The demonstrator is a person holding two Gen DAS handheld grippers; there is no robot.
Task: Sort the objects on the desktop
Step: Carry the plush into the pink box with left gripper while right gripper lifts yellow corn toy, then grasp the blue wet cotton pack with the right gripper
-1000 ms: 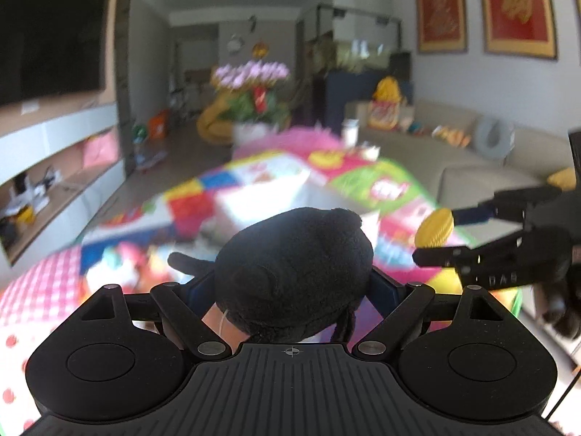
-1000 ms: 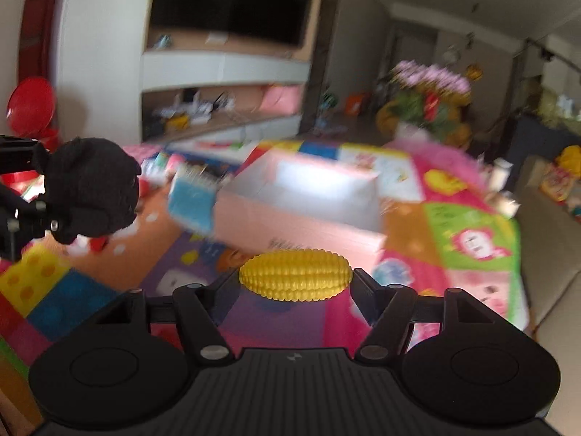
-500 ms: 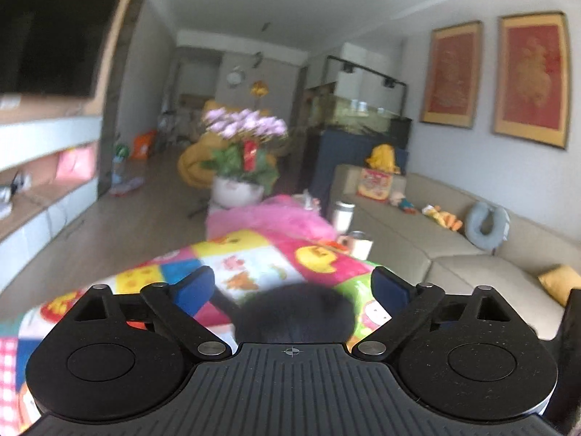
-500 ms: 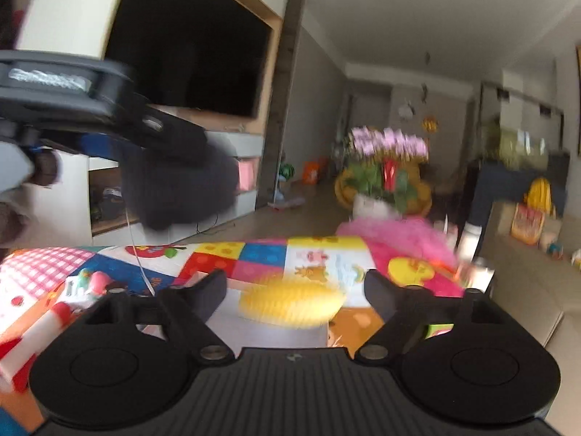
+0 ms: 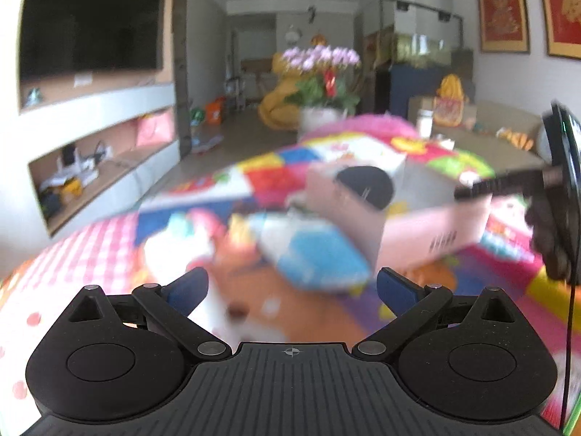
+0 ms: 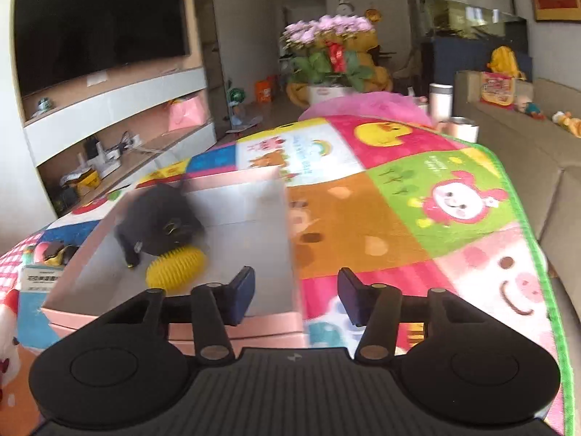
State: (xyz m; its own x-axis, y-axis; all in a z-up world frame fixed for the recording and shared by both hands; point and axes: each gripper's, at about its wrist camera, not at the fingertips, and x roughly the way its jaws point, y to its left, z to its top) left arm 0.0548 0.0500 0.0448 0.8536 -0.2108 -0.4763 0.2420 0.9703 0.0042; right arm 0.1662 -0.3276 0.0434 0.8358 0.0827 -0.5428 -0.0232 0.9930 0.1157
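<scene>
A pink box (image 6: 287,239) with a grey inside stands on the colourful play mat (image 6: 399,218). A black plush toy (image 6: 159,218) and a yellow ribbed corn toy (image 6: 176,265) lie inside it, touching. My right gripper (image 6: 294,299) is open and empty, above the box's near right corner. My left gripper (image 5: 290,287) is open and empty, short of the box (image 5: 417,232); the black plush (image 5: 366,185) shows in it. The view is blurred. The right gripper's body (image 5: 559,167) sits at the right edge of the left wrist view.
A blue and white pack (image 5: 319,254) leans at the box's near left corner, with small toys (image 6: 51,250) beside it. A white cup (image 6: 441,100) and a metal tin (image 6: 461,127) stand at the mat's far end. A sofa (image 6: 544,167) runs along the right.
Both grippers opened. The black plush left my left gripper and the yellow corn toy left my right gripper; both now lie in the pink box. Both cameras tilted down toward the mat.
</scene>
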